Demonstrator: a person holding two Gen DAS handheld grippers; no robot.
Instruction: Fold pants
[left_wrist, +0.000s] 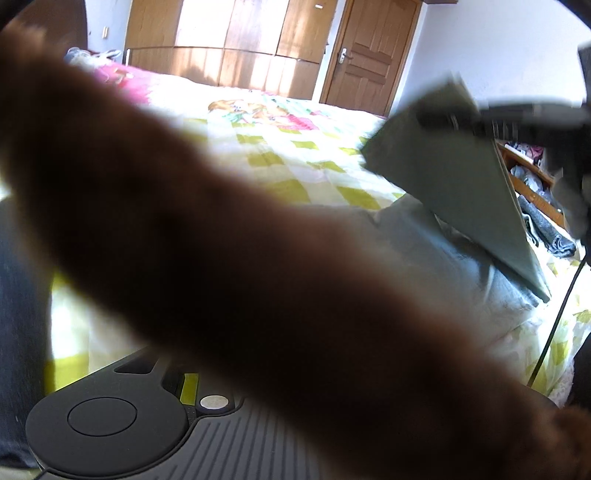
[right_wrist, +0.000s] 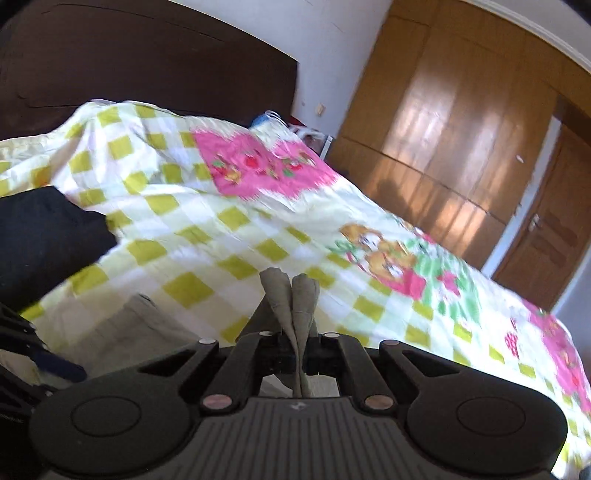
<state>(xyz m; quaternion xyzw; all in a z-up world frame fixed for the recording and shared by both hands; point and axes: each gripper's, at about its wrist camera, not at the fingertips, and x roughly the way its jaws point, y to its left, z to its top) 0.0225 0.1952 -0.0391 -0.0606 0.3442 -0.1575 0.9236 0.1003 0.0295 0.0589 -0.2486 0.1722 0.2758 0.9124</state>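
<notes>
The grey-green pants (left_wrist: 454, 177) hang lifted above the bed at the right of the left wrist view, with more of their cloth (left_wrist: 424, 251) lying on the bedspread below. My right gripper (left_wrist: 476, 118) pinches their upper edge there. In the right wrist view my right gripper (right_wrist: 301, 354) is shut on a bunched fold of the pants (right_wrist: 291, 295), which sticks up between the jaws. In the left wrist view a blurred brown shape (left_wrist: 229, 243) right in front of the lens hides my left gripper's fingers; only its black body (left_wrist: 110, 417) shows.
The bed has a yellow-checked bedspread (right_wrist: 229, 229) with pink patches. A dark folded garment (right_wrist: 40, 236) lies at its left. A dark headboard (right_wrist: 140, 62), a wooden wardrobe (right_wrist: 454, 122) and a door (left_wrist: 365, 55) stand behind. A cluttered shelf (left_wrist: 535, 177) is at the right.
</notes>
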